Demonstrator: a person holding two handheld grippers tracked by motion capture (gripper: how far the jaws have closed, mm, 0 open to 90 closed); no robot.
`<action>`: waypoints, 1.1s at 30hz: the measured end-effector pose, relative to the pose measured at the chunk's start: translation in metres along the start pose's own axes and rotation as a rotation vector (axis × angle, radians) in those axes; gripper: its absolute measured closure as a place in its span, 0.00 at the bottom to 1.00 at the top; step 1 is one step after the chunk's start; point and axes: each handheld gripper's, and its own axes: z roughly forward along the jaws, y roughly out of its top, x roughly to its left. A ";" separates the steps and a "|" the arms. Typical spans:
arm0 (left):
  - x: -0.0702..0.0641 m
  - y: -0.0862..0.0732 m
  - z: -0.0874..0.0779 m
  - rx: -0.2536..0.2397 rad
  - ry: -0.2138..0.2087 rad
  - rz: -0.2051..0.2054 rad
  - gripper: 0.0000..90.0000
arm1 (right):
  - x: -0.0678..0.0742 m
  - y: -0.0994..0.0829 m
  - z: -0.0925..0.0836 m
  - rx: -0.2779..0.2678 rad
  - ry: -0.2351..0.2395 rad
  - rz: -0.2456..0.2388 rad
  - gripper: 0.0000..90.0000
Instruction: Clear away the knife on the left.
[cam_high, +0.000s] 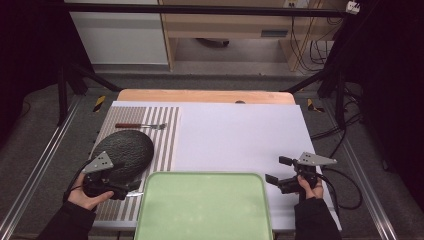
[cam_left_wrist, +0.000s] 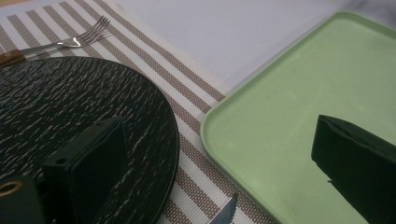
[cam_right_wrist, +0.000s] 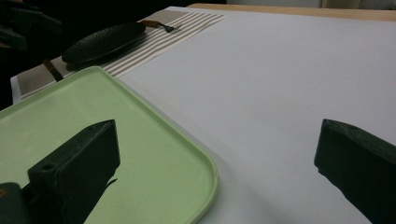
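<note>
A: Main thing? The black plate (cam_high: 127, 152); sits on the striped placemat (cam_high: 165, 135) at the table's left; textured, oval as the high view shows it, long axis running from near-left to far-right.

B: And the left gripper (cam_high: 131, 186)?

A: Just at the plate's near edge, pointing right toward the green tray (cam_high: 205, 210); jaws spread wide, holding nothing; in the left gripper view one jaw is over the plate (cam_left_wrist: 70, 121), the other over the tray (cam_left_wrist: 280, 116).

B: Touching the plate?

A: Cannot tell; the jaw overlaps the plate rim, contact unclear.

B: Cutlery?

A: A fork (cam_high: 142, 126) with a wooden handle lies on the placemat beyond the plate, long axis left to right, tines pointing right; apart from the plate. A knife tip (cam_left_wrist: 227, 210) shows between plate and tray on the placemat; serrated edge; rest is out of frame.

B: Right gripper (cam_high: 274, 170)?

A: Well apart, at the right of the tray over the white table cover (cam_high: 240, 135); points left; jaws wide apart, empty; in the right gripper view the left jaw hangs over the tray corner (cam_right_wrist: 177, 154).

B: Tray?

A: Near centre, bare; its left edge just beside the placemat.
</note>
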 end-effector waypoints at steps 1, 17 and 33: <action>0.000 0.000 -0.001 0.006 0.001 0.001 0.03 | 0.000 0.000 0.000 0.000 0.001 0.000 0.00; 0.008 -0.008 -0.021 0.078 0.025 0.014 0.03 | 0.000 0.000 0.001 0.005 -0.001 -0.002 0.00; 0.015 -0.027 -0.038 0.131 0.047 0.019 0.03 | 0.000 0.000 0.001 0.007 -0.002 -0.001 0.00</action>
